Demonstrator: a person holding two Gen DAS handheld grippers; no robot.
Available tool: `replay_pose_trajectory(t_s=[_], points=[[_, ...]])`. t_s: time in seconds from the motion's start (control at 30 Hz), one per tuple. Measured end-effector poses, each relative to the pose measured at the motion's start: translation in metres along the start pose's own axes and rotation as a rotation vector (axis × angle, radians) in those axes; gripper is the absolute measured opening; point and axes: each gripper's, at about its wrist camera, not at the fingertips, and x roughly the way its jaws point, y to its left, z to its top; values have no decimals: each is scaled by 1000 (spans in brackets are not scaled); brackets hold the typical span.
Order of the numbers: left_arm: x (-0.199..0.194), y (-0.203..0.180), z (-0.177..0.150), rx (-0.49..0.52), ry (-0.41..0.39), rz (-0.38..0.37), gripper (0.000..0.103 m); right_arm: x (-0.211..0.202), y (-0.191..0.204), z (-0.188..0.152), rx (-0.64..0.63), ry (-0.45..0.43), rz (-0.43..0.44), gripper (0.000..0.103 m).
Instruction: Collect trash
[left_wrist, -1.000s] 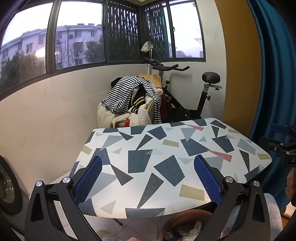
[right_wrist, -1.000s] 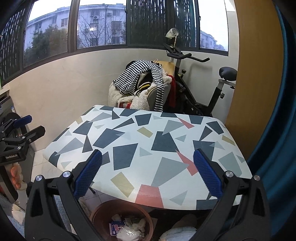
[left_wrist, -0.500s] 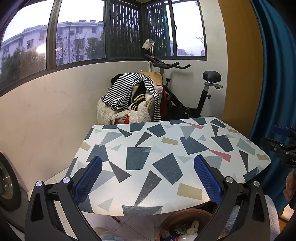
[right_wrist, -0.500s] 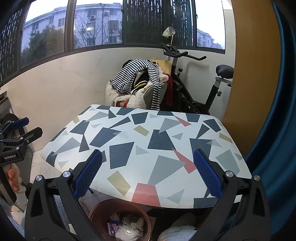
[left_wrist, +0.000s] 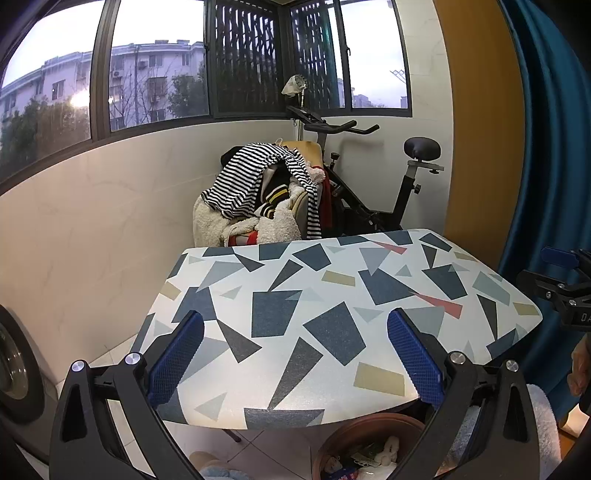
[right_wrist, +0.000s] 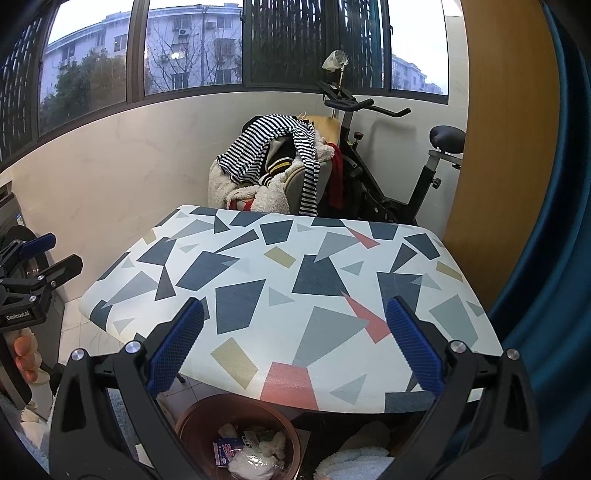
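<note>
A brown round bin (right_wrist: 236, 435) stands on the floor under the table's near edge, holding crumpled white wrappers and a blue-and-white packet (right_wrist: 223, 452). The same bin (left_wrist: 369, 446) shows at the bottom of the left wrist view. My left gripper (left_wrist: 294, 356) hangs open above the near part of the patterned table (left_wrist: 332, 295), nothing between its blue pads. My right gripper (right_wrist: 294, 354) is open too, empty, over the table (right_wrist: 295, 280) and the bin. Each gripper appears at the edge of the other's view: the right gripper (left_wrist: 561, 291) and the left gripper (right_wrist: 33, 273).
A chair piled with striped and fleece clothes (left_wrist: 258, 199) stands behind the table beside an exercise bike (left_wrist: 388, 177). A blue curtain (left_wrist: 546, 147) hangs at the right. A washing machine drum (left_wrist: 11, 365) sits at the left. Pale fluffy slippers (right_wrist: 354, 461) lie by the bin.
Both grippers have drawn back and risen slightly, so the table looks a little farther off and more of the bin shows. Both stayed open and empty.
</note>
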Motion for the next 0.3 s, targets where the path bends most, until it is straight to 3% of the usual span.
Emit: replay_pose_trajectory(t_s=[0.3], points=[[4, -3, -2, 21, 13, 9, 97, 0, 0, 0, -1, 2, -1, 97]])
